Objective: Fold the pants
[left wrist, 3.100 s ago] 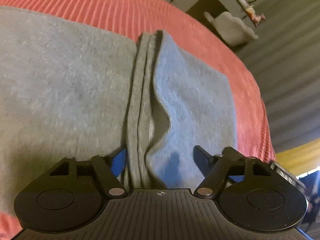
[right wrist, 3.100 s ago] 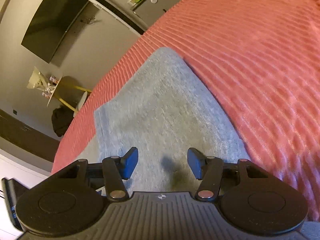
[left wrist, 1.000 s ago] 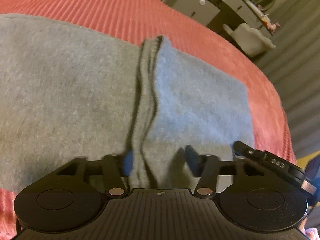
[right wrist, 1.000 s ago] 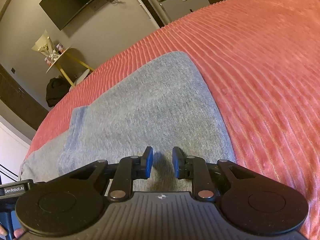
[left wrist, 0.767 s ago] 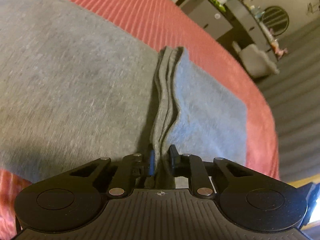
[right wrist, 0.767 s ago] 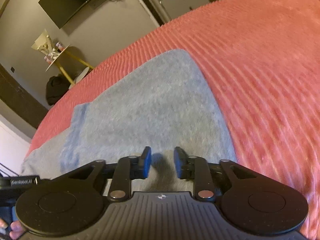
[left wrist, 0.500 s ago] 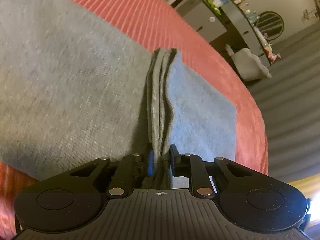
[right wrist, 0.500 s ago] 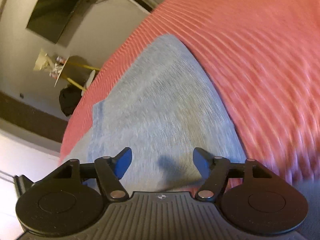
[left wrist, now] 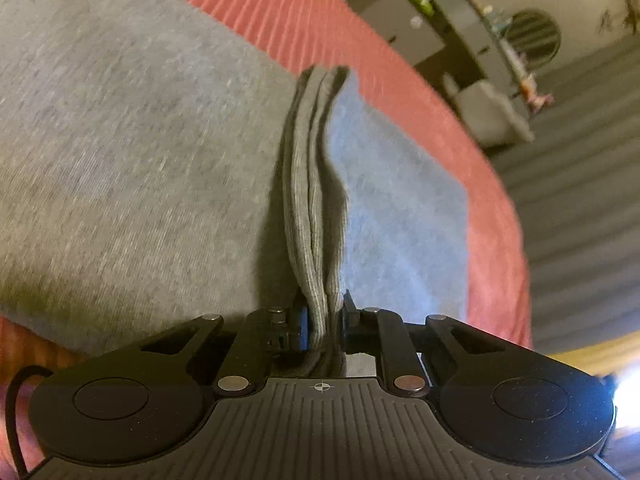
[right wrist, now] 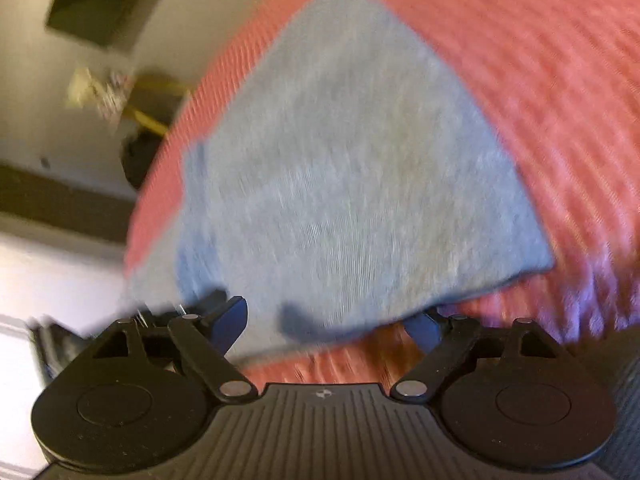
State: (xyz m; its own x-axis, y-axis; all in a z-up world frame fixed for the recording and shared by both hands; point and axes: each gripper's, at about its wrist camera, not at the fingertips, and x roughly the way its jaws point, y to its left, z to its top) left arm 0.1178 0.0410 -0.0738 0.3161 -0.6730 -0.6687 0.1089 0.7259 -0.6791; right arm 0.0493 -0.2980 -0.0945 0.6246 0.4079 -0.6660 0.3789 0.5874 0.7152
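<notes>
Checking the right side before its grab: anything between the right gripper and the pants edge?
Nothing visible. The right gripper is opening over the near edge of the grey pants on the red bedspread, with only bare cloth and bedspread between the fingers.

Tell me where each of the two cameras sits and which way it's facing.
Left wrist: on the left tongs, angled down along their fingers, closing on the pants' ribbed edge.
Right wrist: on the right tongs, angled down at the pants' near corner; jaws opening, nothing gripped.
Shared: the same grey pants on the red bedspread.
</notes>
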